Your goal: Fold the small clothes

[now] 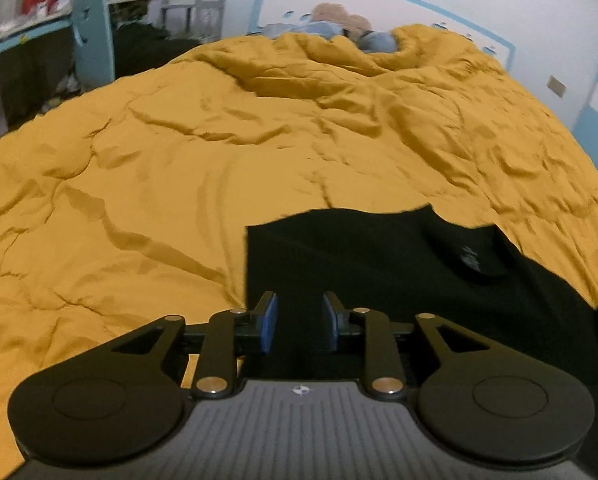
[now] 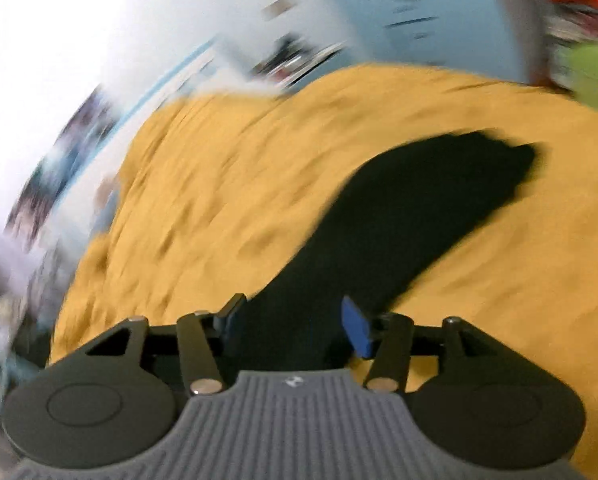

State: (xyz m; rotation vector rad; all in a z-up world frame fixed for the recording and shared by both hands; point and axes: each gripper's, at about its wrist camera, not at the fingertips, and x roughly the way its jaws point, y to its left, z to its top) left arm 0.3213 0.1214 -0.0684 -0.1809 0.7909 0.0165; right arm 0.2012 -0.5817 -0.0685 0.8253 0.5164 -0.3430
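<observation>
Black garment [image 1: 399, 264] lies flat on the mustard-yellow bedcover [image 1: 219, 152], lower right of the left wrist view. Left tool [image 1: 300, 322] hangs above its near edge, blue pads apart, gripping nothing. Right tool [image 2: 295, 326], in a motion-blurred view, stands wider apart, empty, over the same dark cloth.

Dim, fisheye-warped; right view motion-blurred
</observation>
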